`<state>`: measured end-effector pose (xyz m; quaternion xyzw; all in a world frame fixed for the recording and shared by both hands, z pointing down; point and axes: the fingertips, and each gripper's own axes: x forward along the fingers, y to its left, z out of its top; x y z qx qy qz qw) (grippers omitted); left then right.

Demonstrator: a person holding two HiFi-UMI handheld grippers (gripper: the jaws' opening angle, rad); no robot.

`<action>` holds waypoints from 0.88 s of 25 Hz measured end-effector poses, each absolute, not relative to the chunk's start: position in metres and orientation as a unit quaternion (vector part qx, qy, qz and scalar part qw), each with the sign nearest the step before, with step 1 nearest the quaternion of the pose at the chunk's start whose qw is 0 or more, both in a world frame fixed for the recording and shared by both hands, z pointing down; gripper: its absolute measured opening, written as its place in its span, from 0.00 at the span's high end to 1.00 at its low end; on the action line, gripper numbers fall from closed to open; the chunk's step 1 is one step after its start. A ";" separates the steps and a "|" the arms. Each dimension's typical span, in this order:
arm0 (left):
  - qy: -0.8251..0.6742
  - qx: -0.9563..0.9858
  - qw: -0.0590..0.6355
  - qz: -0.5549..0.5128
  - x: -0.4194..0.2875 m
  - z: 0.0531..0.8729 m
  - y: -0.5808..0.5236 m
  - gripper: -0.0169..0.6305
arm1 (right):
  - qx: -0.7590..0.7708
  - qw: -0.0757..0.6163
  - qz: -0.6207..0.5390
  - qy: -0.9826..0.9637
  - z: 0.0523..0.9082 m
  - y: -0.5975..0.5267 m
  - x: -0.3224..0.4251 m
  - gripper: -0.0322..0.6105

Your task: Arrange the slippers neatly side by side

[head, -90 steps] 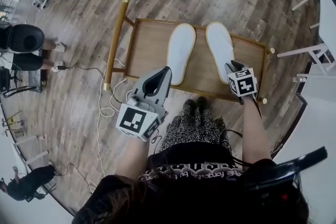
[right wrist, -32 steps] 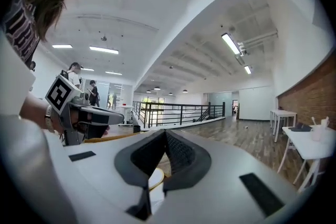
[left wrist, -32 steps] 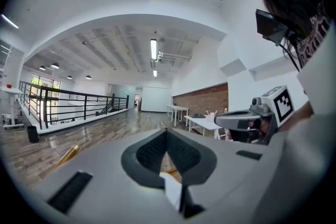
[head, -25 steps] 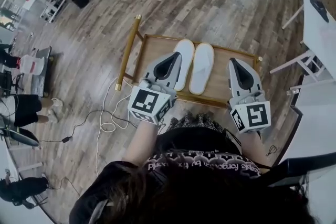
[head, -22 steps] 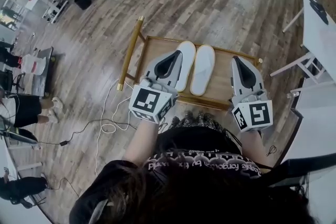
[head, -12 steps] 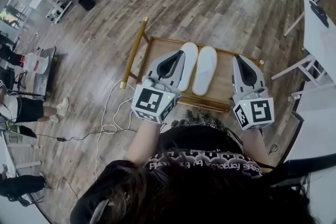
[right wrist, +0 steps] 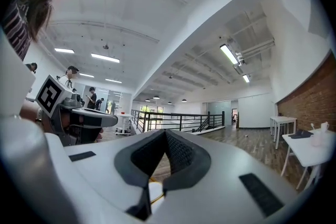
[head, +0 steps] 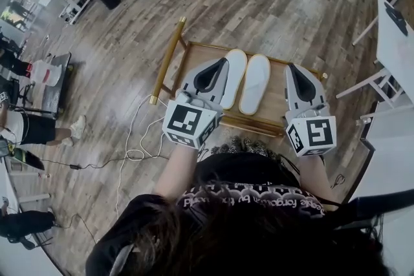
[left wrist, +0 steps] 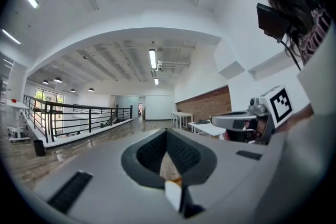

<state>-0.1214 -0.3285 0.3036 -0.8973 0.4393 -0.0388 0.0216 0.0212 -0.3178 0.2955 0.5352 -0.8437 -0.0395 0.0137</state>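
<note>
A: While the left gripper (left wrist: 167, 132) and the right gripper (right wrist: 167, 132) hang above the wooden tray (head: 277, 100), where do the left slipper (head: 235, 71) and the right slipper (head: 255, 84) lie?

B: At the tray's middle. They are white and parallel, side by side, with their inner sides touching or very nearly so. They run from the far edge toward the near edge.

A: What are the left gripper's jaws doing?

B: They are pressed together with nothing between them. In the head view that gripper overlaps the left slipper's outer side. I cannot tell whether it touches it.

A: And the right gripper?

B: Its jaws are also closed and empty. It is over the tray's right end, apart from the right slipper.
</note>
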 end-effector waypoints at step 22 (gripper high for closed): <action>0.447 -0.893 0.017 -0.042 -0.125 0.307 -0.337 0.98 | 0.552 0.017 -0.033 -0.833 0.298 -0.326 0.038 0.95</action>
